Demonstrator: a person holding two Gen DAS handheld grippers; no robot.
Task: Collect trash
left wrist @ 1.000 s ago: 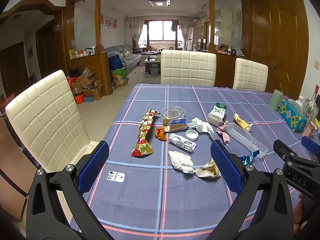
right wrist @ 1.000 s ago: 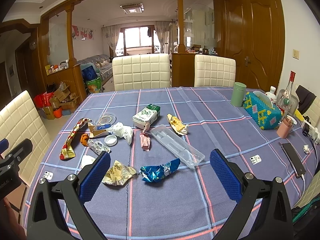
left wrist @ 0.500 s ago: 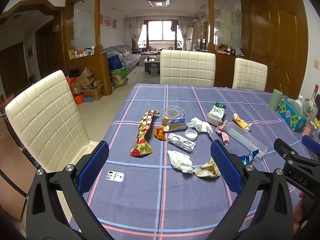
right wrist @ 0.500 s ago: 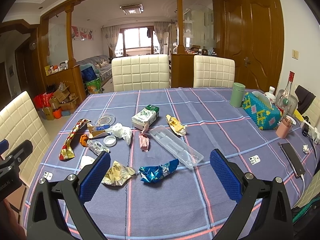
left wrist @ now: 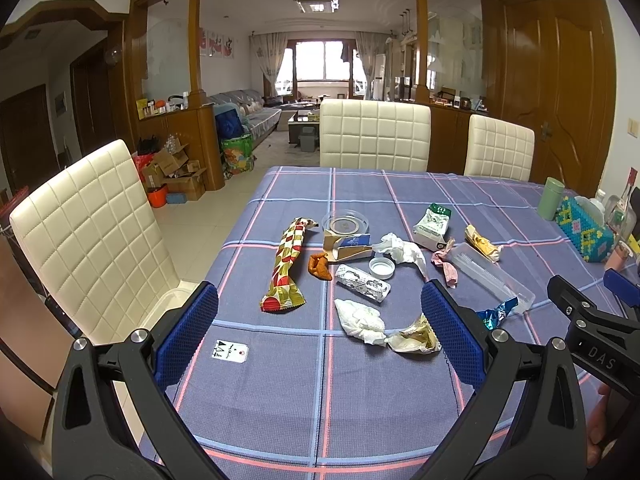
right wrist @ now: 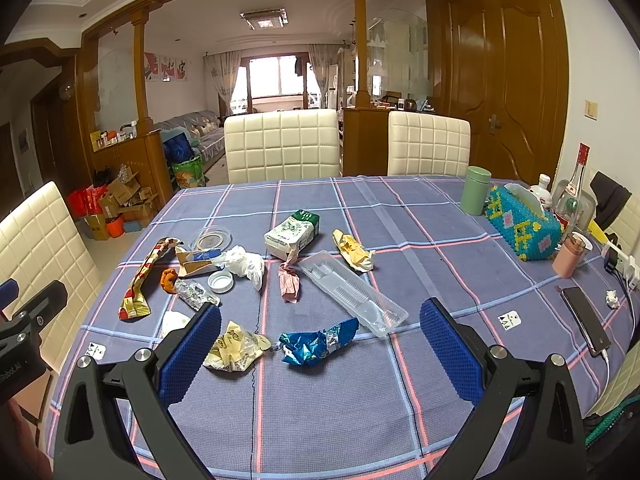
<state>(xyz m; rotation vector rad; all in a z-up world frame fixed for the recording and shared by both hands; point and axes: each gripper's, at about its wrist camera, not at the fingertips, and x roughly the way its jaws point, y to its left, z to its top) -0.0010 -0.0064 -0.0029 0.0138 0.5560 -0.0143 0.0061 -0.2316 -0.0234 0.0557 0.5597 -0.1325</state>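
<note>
Left tongs wide, empty, level above near bench edge. Right tongs wide, empty, above blue wrapper, beside left.

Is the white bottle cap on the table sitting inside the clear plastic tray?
No, the white bottle cap lies on the tablecloth beside a crumpled tissue, well apart from the clear plastic tray.

white tissue half-hidden behind left pad, label text unreadable – too small
</note>
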